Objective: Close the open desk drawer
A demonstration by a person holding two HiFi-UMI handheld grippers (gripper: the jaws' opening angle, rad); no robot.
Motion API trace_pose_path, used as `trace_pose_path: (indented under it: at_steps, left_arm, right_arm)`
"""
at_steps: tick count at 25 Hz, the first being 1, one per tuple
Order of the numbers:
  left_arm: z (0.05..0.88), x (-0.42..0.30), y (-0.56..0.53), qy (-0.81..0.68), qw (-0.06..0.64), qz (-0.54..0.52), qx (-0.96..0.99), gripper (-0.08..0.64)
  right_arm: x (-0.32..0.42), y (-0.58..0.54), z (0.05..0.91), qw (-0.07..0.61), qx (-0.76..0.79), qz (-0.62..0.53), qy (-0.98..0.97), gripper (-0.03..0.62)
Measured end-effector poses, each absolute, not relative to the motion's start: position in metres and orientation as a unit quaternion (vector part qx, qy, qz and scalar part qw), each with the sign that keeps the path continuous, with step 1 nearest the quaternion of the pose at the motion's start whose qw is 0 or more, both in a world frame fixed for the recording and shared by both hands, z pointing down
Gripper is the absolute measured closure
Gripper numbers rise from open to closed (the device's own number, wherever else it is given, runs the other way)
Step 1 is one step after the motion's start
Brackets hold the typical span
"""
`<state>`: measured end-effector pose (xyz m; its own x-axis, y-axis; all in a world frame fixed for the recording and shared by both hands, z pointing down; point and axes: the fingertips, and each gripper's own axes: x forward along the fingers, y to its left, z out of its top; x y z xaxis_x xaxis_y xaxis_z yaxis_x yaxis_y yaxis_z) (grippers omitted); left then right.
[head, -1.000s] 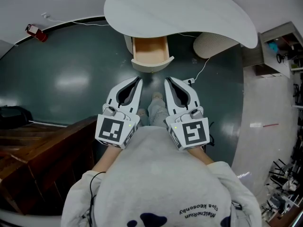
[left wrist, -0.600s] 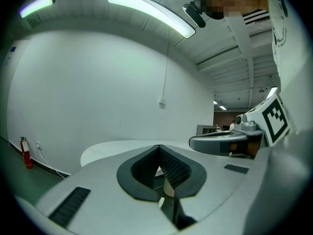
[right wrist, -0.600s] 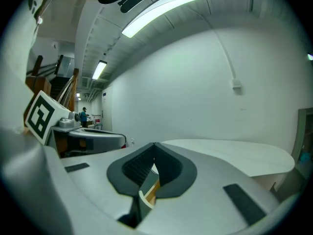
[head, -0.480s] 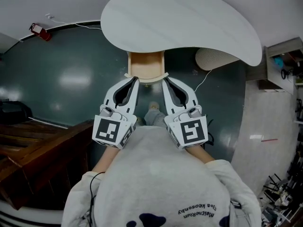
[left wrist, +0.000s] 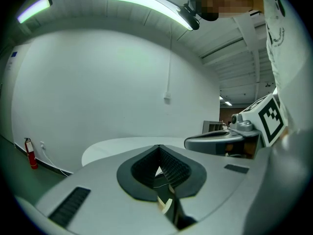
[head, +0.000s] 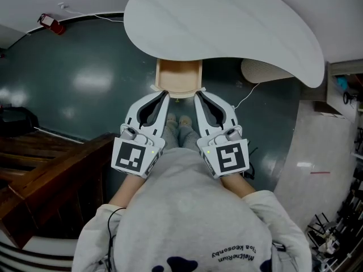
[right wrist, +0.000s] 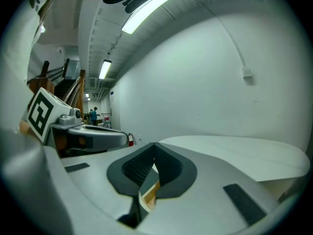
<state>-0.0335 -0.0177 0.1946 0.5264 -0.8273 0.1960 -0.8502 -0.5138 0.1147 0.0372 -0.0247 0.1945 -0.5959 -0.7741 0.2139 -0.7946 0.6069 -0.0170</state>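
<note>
The light wooden drawer (head: 178,77) stands pulled out from under the white rounded desk top (head: 227,27). In the head view both grippers reach forward side by side. The tip of my left gripper (head: 166,94) is at the left end of the drawer's front. At the right end is the tip of my right gripper (head: 197,95). Whether the tips touch the front I cannot tell. Both are shut with nothing held. In the left gripper view the left gripper (left wrist: 159,147) has its jaws met, with the desk top (left wrist: 117,146) beyond. A strip of the drawer's wood (right wrist: 149,192) shows below the shut right gripper (right wrist: 154,144).
Dark wooden furniture (head: 51,174) stands close on my left. A round woven seat (head: 266,71) and a white cable (head: 247,98) lie under the desk's right side. A red fire extinguisher (head: 50,22) sits by the far wall. My feet (head: 178,120) are on the dark green floor.
Both grippers have moved forward from a gap short of the drawer up to its front. Slightly less of the drawer now shows beyond the desk's edge.
</note>
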Motion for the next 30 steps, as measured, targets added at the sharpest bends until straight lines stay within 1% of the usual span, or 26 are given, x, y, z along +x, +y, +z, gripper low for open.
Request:
trace_pose_path:
  at_steps: [4,17,26,30]
  left_arm:
    - [0.206,-0.032,-0.025,-0.470,0.106,0.064,0.874,0.554]
    - [0.268,-0.041,-0.058,-0.440,0.119,0.096,0.885,0.554]
    - [0.318,-0.032,-0.059,-0.416,0.143,0.104,0.892,0.554]
    - [0.335,-0.030,-0.057,-0.406,0.143,0.112,0.896,0.554]
  right_arm:
    - [0.034,-0.030,0.209,0.110,0.443,0.068,-0.887,0.575]
    - [0.015,-0.051,0.267,0.125,0.460,0.117,-0.871,0.575]
    - [0.017,-0.055,0.320,0.145,0.473,0.121,-0.861,0.575]
    - [0.015,-0.056,0.337,0.155,0.473,0.115,-0.860,0.575]
